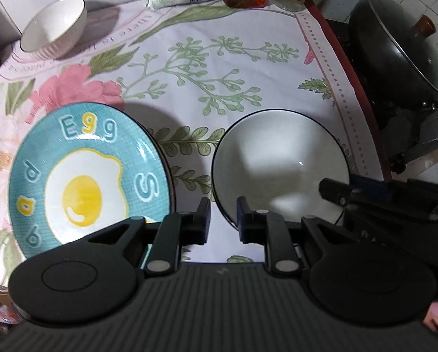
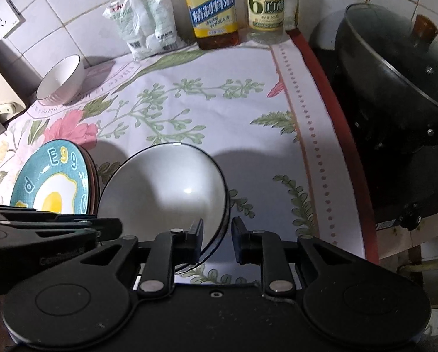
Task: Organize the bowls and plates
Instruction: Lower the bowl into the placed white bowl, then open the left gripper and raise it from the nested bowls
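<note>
Item: left gripper [image 1: 223, 220]. Jaws stood narrowly apart over bare cloth, between the egg plate [image 1: 87, 173] and the white bowl [image 1: 280, 167]; nothing was between them.

Item: right gripper [image 2: 217, 242]. Jaws stood narrowly apart, straddling the near rim of the white bowl [image 2: 163, 193]. A gap showed on the outer side; contact on the inner side could not be told.

Item: egg plate [image 2: 54, 187], teal, apparently topping a short stack, just left of the white bowl. A small ribbed bowl [image 1: 53, 25] sat far back left, well apart.

Hazards, as judged: the white bowl looked tilted in the right wrist view; with the rim unclamped it could rock or slide on the cloth. The two dishes lay close, so a nudge might knock rims together. Both grippers worked close together and could collide.

Surface: worktop under a floral cloth [image 1: 219, 82] with a dotted border, liable to bunch.

Room: white tiled wall, wall socket [image 2: 2, 14], white packets [image 2: 144, 17], two bottles [image 2: 213, 11], lidded wok [image 2: 395, 67] on a stove at right. Lighting dim.
</note>
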Motion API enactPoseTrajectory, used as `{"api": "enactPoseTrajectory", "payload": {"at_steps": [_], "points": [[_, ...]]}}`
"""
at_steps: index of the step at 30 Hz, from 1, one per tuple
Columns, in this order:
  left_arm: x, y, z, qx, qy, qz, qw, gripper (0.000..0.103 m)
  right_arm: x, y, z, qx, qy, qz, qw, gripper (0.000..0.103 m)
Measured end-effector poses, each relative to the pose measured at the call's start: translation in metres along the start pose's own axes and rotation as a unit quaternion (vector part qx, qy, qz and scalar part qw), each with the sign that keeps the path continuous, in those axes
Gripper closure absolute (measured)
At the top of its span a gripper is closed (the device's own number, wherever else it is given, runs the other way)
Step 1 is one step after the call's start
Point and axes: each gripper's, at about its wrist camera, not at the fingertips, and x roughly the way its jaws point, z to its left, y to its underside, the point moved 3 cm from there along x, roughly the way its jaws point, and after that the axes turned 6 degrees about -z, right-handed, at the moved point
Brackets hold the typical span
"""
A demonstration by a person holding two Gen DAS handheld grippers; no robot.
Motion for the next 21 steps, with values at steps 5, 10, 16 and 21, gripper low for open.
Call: {"api": "enactPoseTrajectory", "payload": {"at_steps": [5,10,16,21], "points": [[-0.021,0.001,0.005,-0.003,0.013,-0.002,0.9999,0.071,-0.017,0.000,-0.002,0.004,-0.018,-0.019,1.000,0.075],[-0.049,0.005,0.008,0.002,0.020,-0.004,0.9998,0.066,-0.040,0.002,0.004,-0.010,-0.035,-0.036,0.999,0.075],[-0.089,0.010,0.018,0.003,0.011,-0.016,0.9998,0.062,-0.071,0.003,0.020,-0.030,-0.059,-0.044,0.997,0.069],[-0.121,0.016,0.035,-0.005,0.003,-0.037,0.9993,0.057,-0.098,0.002,0.043,-0.061,-0.069,-0.061,0.994,0.055]]}}
